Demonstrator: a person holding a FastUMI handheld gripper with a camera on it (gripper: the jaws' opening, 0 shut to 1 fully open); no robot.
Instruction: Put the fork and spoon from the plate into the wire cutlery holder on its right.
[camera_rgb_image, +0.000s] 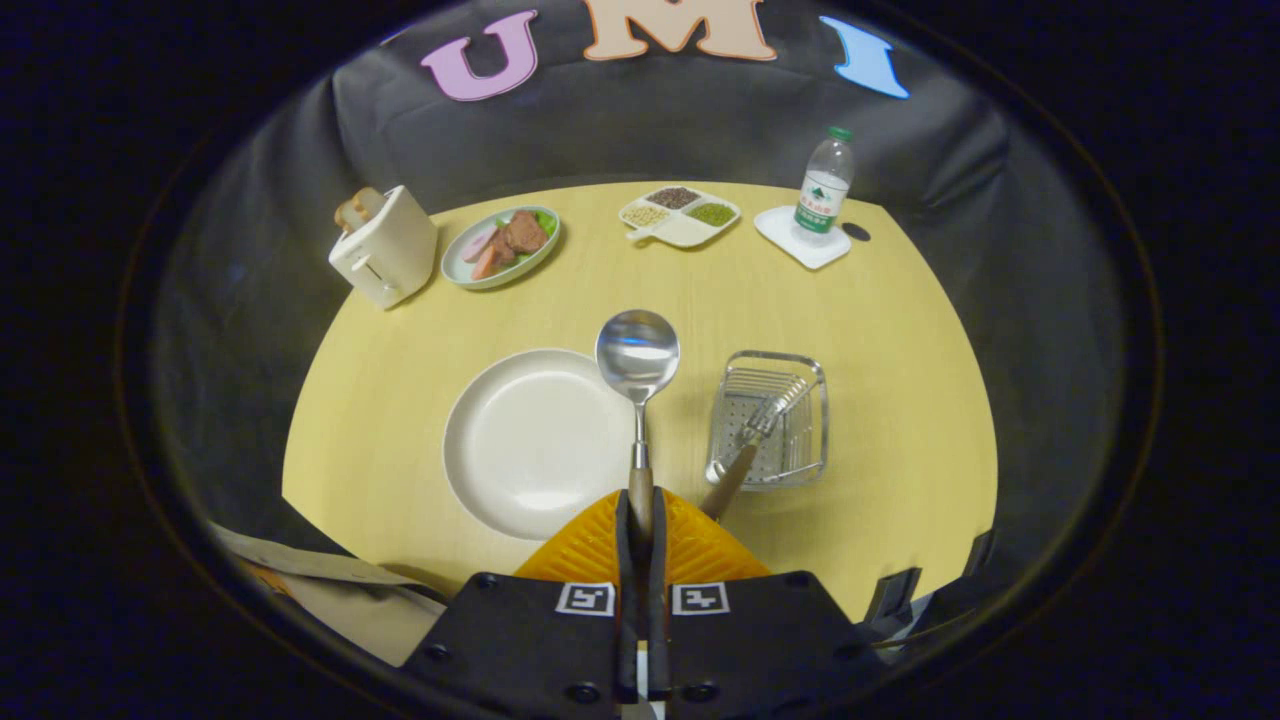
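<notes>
Gripper (641, 520) closed tight on the spoon (638, 352) handle, bowl lifted just ahead of the jaws. Plate (500, 440) ahead-left lies bare; fork (762, 425) already rests in the wire holder (815, 425) ahead-right. By my reckoning half done: spoon not yet carried across and dropped in.

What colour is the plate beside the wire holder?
The plate is plain cream-white, seen in the gripper view; the claw holds the spoon.

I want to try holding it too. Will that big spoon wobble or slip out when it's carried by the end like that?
Probably stiff: the spoon sticks straight out from the gripper. It may feel bowl-heavy, held only by the handle end. Its shiny metal looks slippery, so it could swivel.
</notes>
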